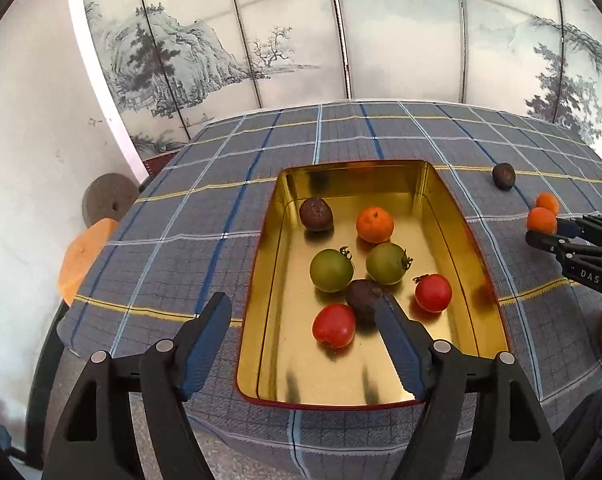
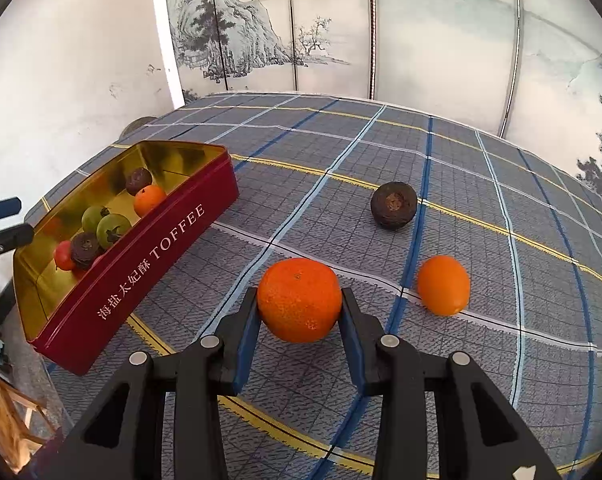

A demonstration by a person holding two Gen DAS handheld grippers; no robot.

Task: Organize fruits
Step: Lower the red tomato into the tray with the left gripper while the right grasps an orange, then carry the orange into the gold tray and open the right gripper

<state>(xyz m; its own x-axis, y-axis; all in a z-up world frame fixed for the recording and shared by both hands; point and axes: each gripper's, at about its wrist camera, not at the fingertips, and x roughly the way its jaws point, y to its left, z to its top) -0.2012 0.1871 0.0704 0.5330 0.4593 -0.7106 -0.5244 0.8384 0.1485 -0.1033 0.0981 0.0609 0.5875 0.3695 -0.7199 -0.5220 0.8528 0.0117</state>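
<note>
Right gripper [image 2: 299, 310]: blue pads pinching the dimpled round orange mandarin [image 2: 299, 299] on both flanks, the fruit low over the blue-grey plaid tablecloth [image 2: 481, 200]; whether it is off the cloth yet, I cannot tell.
Left gripper [image 1: 303, 312]: fingers spread wide over the near end of the tin, nothing between them, one pad just beside a dark wrinkled fruit [image 1: 363, 298].
Tin: the red rectangular toffee tin with a gold inside [image 2: 149, 258] sits at my left, well apart from the mandarin.
Already in: seven pieces by my count — two red tomatoes [image 1: 334, 325] [image 1: 433, 292], two green tomatoes [image 1: 331, 270] [image 1: 386, 263], one orange mandarin [image 1: 374, 224], two dark fruits, the second in the far corner [image 1: 316, 213].
Still out: the mandarin I'm holding, a smooth orange fruit [image 2: 443, 285] just beside it, and a dark brown round fruit [image 2: 394, 205] further back.
Progress: well past halfway, I'd judge; three to go.
Next, likely: carry this one across to the tin and let go gently so it doesn't knock the others.
</note>
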